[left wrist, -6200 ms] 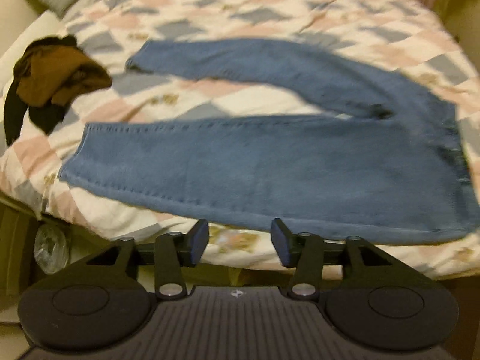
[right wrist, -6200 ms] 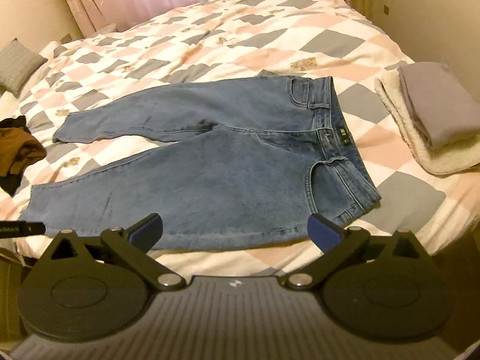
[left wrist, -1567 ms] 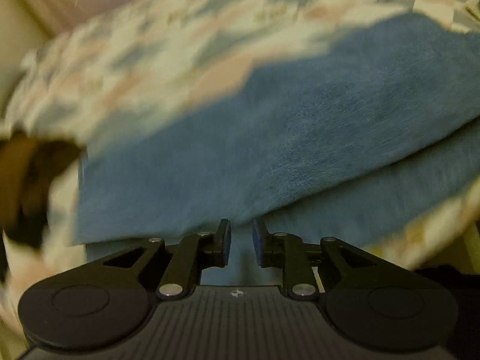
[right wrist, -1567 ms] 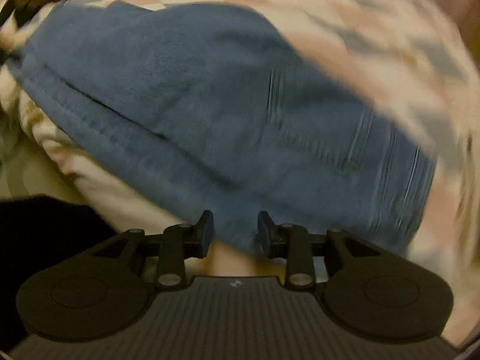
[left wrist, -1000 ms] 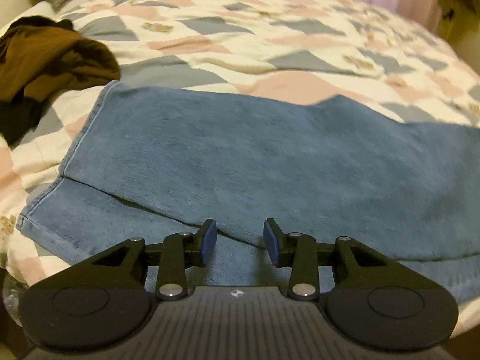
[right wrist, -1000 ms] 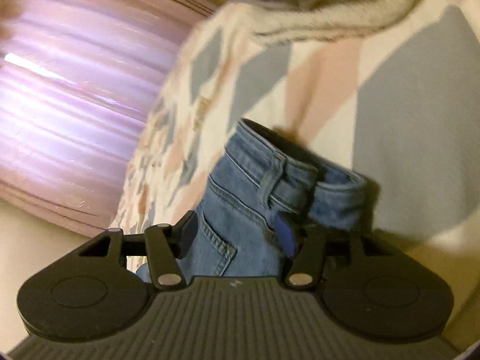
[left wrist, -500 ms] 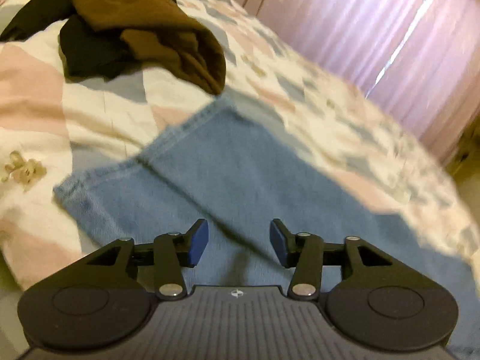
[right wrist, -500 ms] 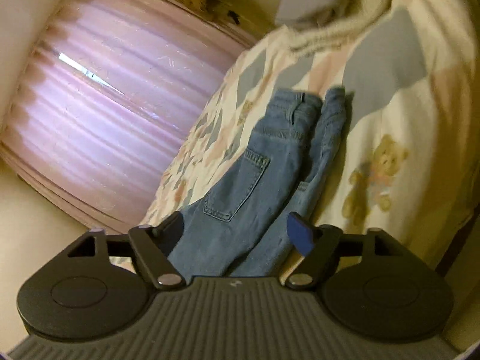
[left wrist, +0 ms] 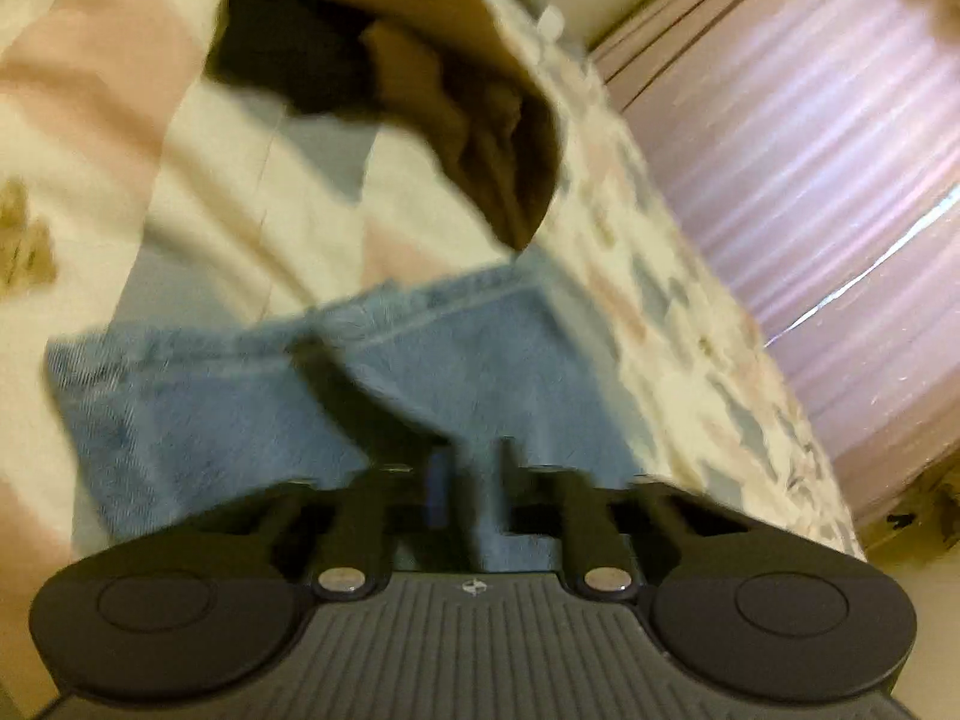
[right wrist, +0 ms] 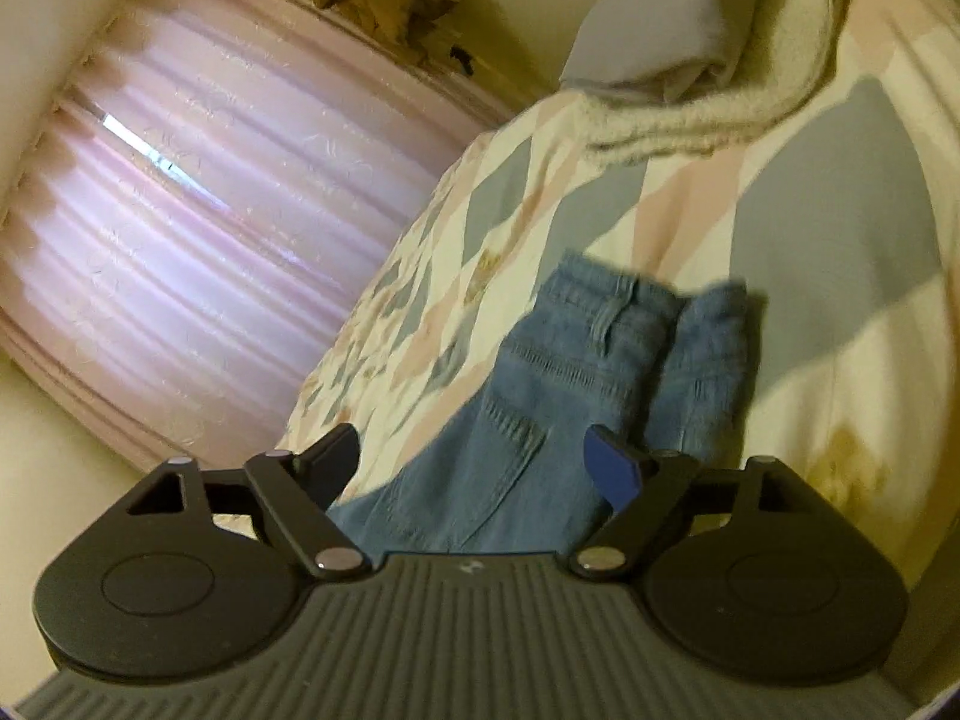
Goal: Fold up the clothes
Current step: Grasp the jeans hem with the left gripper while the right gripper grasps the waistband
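Note:
Blue jeans lie folded leg over leg on the patchwork bedspread. The left wrist view is blurred; it shows the two leg hems stacked at the left. My left gripper sits low on the upper leg just behind the hems, its jaws drawn in narrow with denim between the pads. In the right wrist view the jeans' waistband and back pocket lie ahead. My right gripper stands wide open just short of them, with nothing pinched.
A brown and black heap of clothes lies just beyond the hems. A folded grey cloth rests on a cream blanket past the waistband. Pink curtains hang behind the bed. The bed's edge runs at the right.
My left gripper rolled, came down onto the leg by the hems, and its jaws closed from wide to narrow. My right gripper widened and pulled back from the waistband.

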Motion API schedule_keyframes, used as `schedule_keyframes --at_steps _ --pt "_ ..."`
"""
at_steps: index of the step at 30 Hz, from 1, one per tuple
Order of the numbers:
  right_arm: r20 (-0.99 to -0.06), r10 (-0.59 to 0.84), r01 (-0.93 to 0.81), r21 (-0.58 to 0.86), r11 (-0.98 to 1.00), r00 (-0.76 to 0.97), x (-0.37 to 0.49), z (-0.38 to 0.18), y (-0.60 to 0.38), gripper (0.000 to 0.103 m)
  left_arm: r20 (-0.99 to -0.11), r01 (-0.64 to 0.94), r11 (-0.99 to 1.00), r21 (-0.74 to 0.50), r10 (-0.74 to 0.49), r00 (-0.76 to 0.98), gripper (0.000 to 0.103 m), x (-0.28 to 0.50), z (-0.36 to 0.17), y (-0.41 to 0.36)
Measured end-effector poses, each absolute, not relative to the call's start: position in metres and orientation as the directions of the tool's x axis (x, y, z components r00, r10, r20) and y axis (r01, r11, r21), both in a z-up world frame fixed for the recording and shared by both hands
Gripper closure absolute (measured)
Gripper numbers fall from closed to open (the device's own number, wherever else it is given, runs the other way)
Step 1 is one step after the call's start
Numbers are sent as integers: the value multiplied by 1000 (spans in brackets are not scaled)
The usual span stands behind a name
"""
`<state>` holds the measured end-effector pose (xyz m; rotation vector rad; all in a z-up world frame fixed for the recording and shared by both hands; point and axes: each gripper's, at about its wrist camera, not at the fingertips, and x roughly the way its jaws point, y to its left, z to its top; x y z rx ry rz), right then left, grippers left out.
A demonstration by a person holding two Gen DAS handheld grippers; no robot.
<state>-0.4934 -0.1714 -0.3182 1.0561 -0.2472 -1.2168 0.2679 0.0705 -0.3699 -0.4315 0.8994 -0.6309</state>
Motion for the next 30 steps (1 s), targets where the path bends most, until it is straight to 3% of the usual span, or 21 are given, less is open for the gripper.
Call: schedule_keyframes --at_steps 5,8,9,12,16,17,18,19,20,30 --pt "-406 -847 625 772 -116 343 -505 -326 -200 23 -655 322 793 -517 -608 447 86 271 -387 62" --pt "-464 -822 629 757 -176 329 -509 -333 -217 24 -647 345 800 -492 -600 469 88 268 -390 58" --pt "-484 -813 634 749 -193 324 -510 -336 -222 26 -645 355 801 -482 -599 475 88 267 -390 56" --pt "-526 -781 622 747 -234 338 -514 -349 -240 43 -648 379 806 -455 -591 480 88 265 -389 54" --pt "-568 -749 624 733 -271 341 -512 -360 -264 43 -652 412 803 -432 -593 472 81 264 -388 52" --pt "-572 -746 644 720 -258 341 -509 -359 -269 47 -655 422 802 -422 -592 471 83 264 -386 50" --pt "-585 -739 678 694 -243 335 -505 -358 -273 57 -657 433 802 -411 -590 470 84 263 -385 49" --pt "-591 -734 704 675 -223 334 -502 -356 -278 81 -659 443 802 -401 -588 469 92 263 -383 48" --pt "-584 -737 717 669 -198 341 -500 -352 -281 82 -658 454 800 -392 -589 470 102 263 -380 46" --pt "-461 -828 820 572 -4 318 -496 -255 -251 88 -433 614 715 -334 -695 574 100 234 -278 94"
